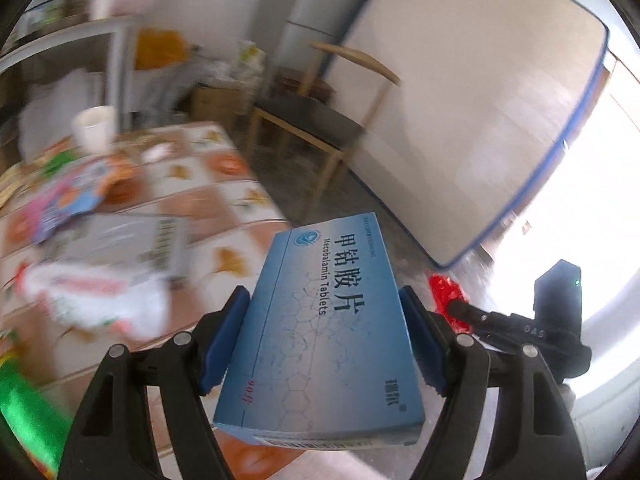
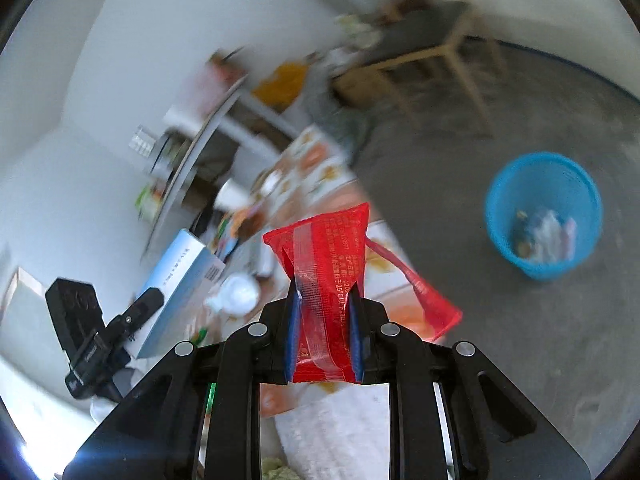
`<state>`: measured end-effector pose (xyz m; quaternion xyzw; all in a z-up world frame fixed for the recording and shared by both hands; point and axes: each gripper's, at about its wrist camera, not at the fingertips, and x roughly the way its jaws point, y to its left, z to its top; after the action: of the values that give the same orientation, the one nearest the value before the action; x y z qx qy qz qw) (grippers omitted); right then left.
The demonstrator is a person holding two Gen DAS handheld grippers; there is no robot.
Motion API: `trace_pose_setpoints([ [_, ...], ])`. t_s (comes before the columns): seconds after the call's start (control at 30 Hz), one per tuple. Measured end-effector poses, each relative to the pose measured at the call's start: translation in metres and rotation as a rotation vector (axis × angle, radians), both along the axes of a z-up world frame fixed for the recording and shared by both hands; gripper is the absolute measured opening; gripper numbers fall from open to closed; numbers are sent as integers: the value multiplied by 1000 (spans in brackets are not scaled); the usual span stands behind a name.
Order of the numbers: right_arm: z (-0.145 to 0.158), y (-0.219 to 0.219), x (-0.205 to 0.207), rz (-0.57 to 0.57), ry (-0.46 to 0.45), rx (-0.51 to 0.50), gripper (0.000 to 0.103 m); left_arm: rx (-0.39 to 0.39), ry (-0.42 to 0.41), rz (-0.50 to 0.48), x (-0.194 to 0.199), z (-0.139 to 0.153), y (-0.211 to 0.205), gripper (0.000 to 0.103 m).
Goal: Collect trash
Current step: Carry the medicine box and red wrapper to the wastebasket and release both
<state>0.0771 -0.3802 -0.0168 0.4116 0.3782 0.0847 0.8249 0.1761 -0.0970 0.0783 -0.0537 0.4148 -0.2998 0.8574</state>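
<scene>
Left hand-held gripper (image 1: 324, 336) clamping a flat blue cardboard tablet box (image 1: 320, 320); right hand-held gripper (image 2: 326, 336) pinching a crinkled red plastic wrapper (image 2: 328, 264), round blue mesh bin (image 2: 544, 216) on the floor

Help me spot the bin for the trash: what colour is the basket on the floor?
Bright blue basket, with an openwork mesh wall; the right wrist view shows it best.

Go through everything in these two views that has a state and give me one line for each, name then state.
Left gripper: shut on the blue tablet box, lifted off the table.
Right gripper: shut on the red wrapper, pinched and crumpled.
Blue bin: upright on the floor, some trash already inside.
White cup: upright on the table; contents not visible.
</scene>
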Motion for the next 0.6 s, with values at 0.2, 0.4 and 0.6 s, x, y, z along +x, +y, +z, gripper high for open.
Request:
trace_pose_setpoints([
  [0.2,-49,-66,-18,-182,74,147,19,45,135,-151,37,-33,-116,73],
  [0.4,-101,-105,-4,-261,166,248,20,146,254,-205,69,-88,-212,73],
  [0.6,-149,-147,42,-303,208,299,42,174,318,-219,110,-128,-285,83],
])
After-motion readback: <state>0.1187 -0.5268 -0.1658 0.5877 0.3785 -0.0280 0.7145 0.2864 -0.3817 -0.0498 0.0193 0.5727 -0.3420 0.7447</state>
